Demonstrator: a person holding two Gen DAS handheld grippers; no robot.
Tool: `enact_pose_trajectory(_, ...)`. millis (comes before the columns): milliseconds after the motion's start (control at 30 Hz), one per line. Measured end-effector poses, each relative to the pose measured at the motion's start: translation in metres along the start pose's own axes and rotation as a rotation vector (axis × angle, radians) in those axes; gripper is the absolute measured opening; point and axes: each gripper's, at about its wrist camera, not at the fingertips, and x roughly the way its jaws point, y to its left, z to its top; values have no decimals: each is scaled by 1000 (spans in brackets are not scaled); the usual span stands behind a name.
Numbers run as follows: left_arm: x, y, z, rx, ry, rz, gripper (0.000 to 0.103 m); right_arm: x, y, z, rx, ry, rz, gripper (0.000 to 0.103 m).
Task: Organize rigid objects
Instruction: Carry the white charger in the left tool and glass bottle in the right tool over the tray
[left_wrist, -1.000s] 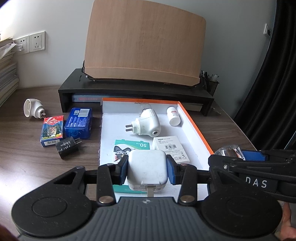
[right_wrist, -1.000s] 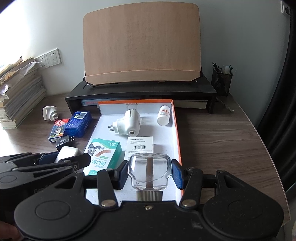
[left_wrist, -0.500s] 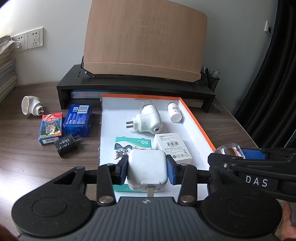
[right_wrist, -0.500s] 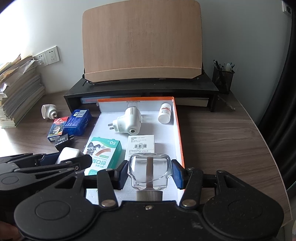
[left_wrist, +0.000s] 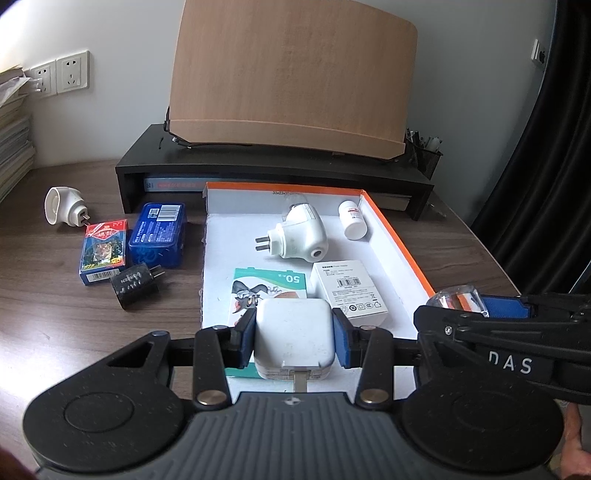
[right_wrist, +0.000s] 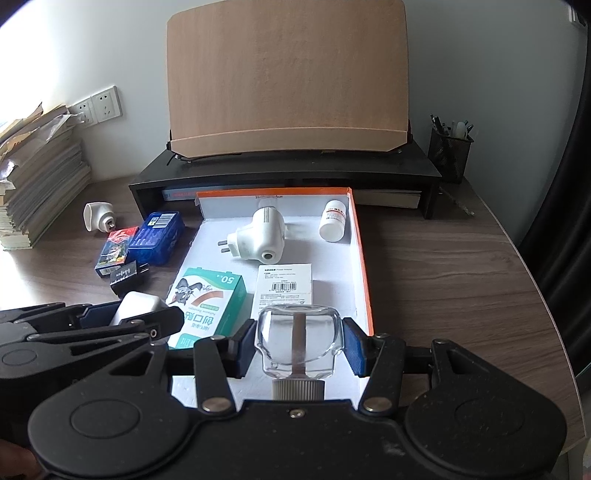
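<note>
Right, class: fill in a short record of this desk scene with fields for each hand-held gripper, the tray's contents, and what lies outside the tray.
left hand-held gripper: shut on white charger
right hand-held gripper: shut on clear bottle
tray: white plug-in device, pill bottle, green box, white box
outside tray, on desk: blue case, card pack, black adapter, white plug

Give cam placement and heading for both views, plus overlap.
Left wrist: behind the left tongs, angled down over the tray; they clamp a white charger; right tongs enter at right.
Right wrist: behind the right tongs clamping a clear bottle; left tongs at left.
Shared: tray, black riser.
</note>
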Motion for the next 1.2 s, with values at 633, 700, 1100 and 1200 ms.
enact_pose_trajectory(633, 2, 2, 1, 0, 7, -8, 42, 5, 0, -1, 8, 13, -5, 60)
enact_pose_trajectory(700, 2, 2, 1, 1, 7, -8, 42, 6, -1, -1, 10, 14, -6, 60)
enact_pose_trajectory(1100, 6, 1, -1, 3, 21, -16, 42, 10, -3, -4, 17, 29, -6, 60)
enact_pose_trajectory(1200, 6, 1, -2, 4, 25, -19, 42, 10, -3, -5, 17, 32, -5, 60)
